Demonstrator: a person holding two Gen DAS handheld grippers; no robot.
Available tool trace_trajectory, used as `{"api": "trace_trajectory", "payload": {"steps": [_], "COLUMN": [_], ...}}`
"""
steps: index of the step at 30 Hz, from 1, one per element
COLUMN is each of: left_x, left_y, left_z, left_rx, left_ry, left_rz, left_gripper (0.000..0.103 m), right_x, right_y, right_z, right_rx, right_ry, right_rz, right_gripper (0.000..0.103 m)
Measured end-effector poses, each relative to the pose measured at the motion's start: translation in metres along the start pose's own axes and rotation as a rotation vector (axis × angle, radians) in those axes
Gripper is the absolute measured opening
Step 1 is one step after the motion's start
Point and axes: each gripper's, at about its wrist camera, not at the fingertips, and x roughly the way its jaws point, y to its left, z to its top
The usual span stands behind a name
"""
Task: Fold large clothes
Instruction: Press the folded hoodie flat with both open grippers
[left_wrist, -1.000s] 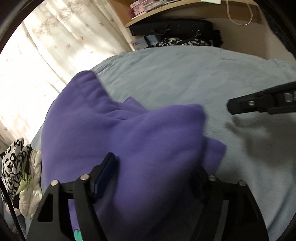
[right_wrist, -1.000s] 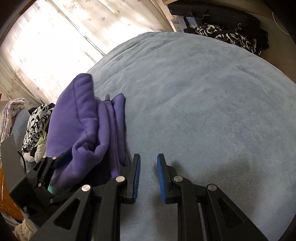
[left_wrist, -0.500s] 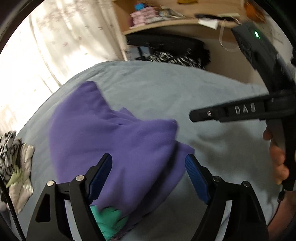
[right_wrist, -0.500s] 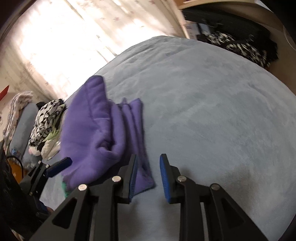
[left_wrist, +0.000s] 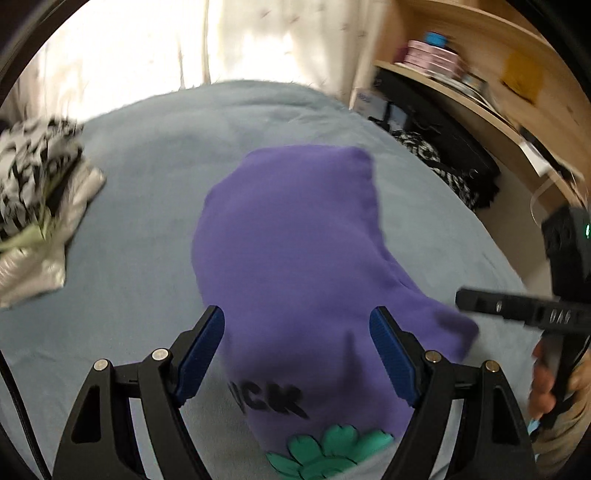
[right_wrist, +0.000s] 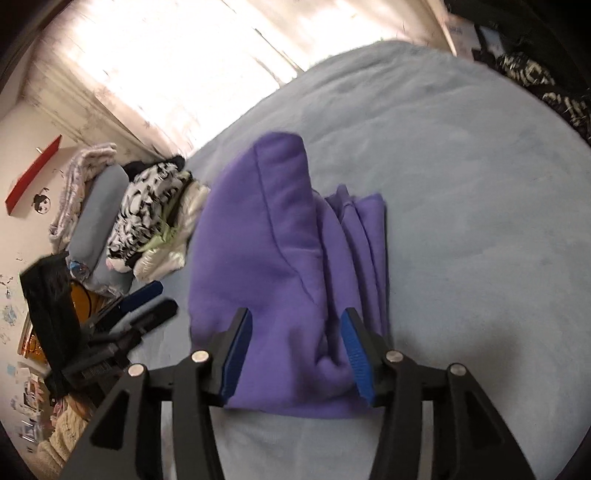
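A purple sweatshirt (left_wrist: 295, 251) lies folded in a bundle on the grey-blue bed cover (left_wrist: 140, 266). Its black lettering and green print (left_wrist: 328, 452) show at the near end. My left gripper (left_wrist: 297, 354) is open, its blue pads either side of the bundle's near end, holding nothing. In the right wrist view the sweatshirt (right_wrist: 273, 266) has several stacked folds on its right side. My right gripper (right_wrist: 295, 354) is open, straddling the bundle's near edge. The right gripper also shows in the left wrist view (left_wrist: 524, 314), and the left gripper in the right wrist view (right_wrist: 147, 306).
A stack of black-and-white patterned and white clothes (left_wrist: 33, 206) lies at the bed's left side, also in the right wrist view (right_wrist: 155, 218). A wooden shelf (left_wrist: 480, 77) and dark bags (left_wrist: 443, 155) stand past the bed's far right. Bright curtains (right_wrist: 184, 74) hang behind.
Both grippers have swung around the sweatshirt, so it now lies between each pair of fingers. My right gripper has opened wider. The left let go of the cloth about a second ago.
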Motion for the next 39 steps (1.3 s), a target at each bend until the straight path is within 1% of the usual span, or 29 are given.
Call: {"api": "trace_trajectory", "payload": {"steps": [3, 7, 9, 11, 12, 13, 15, 17, 19, 22, 24, 26, 28, 29, 31, 33, 35, 37, 39], "left_x": [0.016, 0.037, 0.05, 0.06, 0.063, 0.067, 0.072, 0.074, 0.076, 0.079, 0.079, 0.084, 0.09, 0.092, 0.097, 0.099, 0.097, 0.094, 0.091], "left_y": [0.017, 0.033, 0.042, 0.049, 0.05, 0.052, 0.053, 0.047, 0.034, 0.011, -0.002, -0.014, -0.025, -0.03, -0.035, -0.036, -0.036, -0.034, -0.028], "left_z": [0.01, 0.019, 0.026, 0.028, 0.028, 0.029, 0.031, 0.033, 0.035, 0.034, 0.033, 0.032, 0.031, 0.031, 0.031, 0.031, 0.031, 0.033, 0.032], "left_rx": [-0.019, -0.044, -0.06, -0.084, -0.095, -0.107, -0.114, -0.086, -0.03, 0.051, 0.093, 0.128, 0.161, 0.175, 0.186, 0.179, 0.171, 0.172, 0.165], "left_ry": [0.026, 0.059, 0.072, 0.086, 0.094, 0.105, 0.116, 0.126, 0.137, 0.145, 0.147, 0.148, 0.143, 0.137, 0.125, 0.12, 0.113, 0.102, 0.097], "left_rz": [0.006, 0.011, -0.022, -0.056, -0.066, -0.081, -0.097, -0.082, -0.053, -0.001, 0.036, 0.068, 0.102, 0.121, 0.151, 0.157, 0.151, 0.14, 0.128], "left_gripper": [0.078, 0.078, 0.078, 0.078, 0.078, 0.078, 0.078, 0.078, 0.078, 0.078, 0.078, 0.079, 0.08, 0.081, 0.085, 0.089, 0.089, 0.089, 0.089], "right_x": [0.025, 0.051, 0.064, 0.071, 0.073, 0.072, 0.063, 0.046, 0.03, 0.018, 0.022, 0.035, 0.053, 0.061, 0.066, 0.063, 0.058, 0.052, 0.045], "right_y": [-0.009, -0.012, -0.01, -0.009, -0.01, -0.011, -0.012, -0.013, -0.012, -0.015, -0.02, -0.029, -0.039, -0.045, -0.049, -0.045, -0.036, -0.029, -0.025], "right_z": [0.01, 0.013, 0.013, 0.011, 0.01, 0.009, 0.006, 0.001, -0.007, -0.021, -0.03, -0.039, -0.044, -0.044, -0.044, -0.044, -0.042, -0.035, -0.023], "right_rx": [0.028, 0.028, 0.021, 0.012, 0.008, 0.009, 0.009, 0.005, -0.009, -0.001, 0.016, 0.036, 0.052, 0.066, 0.093, 0.067, 0.014, 0.0, 0.001], "right_ry": [0.073, 0.118, 0.135, 0.14, 0.139, 0.127, 0.103, 0.075, 0.053, 0.044, 0.054, 0.077, 0.082, 0.077, 0.063, 0.057, 0.063, 0.094, 0.113], "right_rz": [0.027, 0.047, 0.057, 0.038, 0.027, 0.029, 0.029, 0.03, 0.028, -0.004, -0.027, -0.061, -0.084, -0.082, -0.07, -0.08, -0.102, -0.118, -0.106], "right_gripper": [0.05, 0.05, 0.05, 0.036, 0.025, 0.019, 0.017, 0.016, 0.016, 0.015, 0.015, 0.015, 0.015, 0.015, 0.014, 0.014, 0.017, 0.02, 0.023]}}
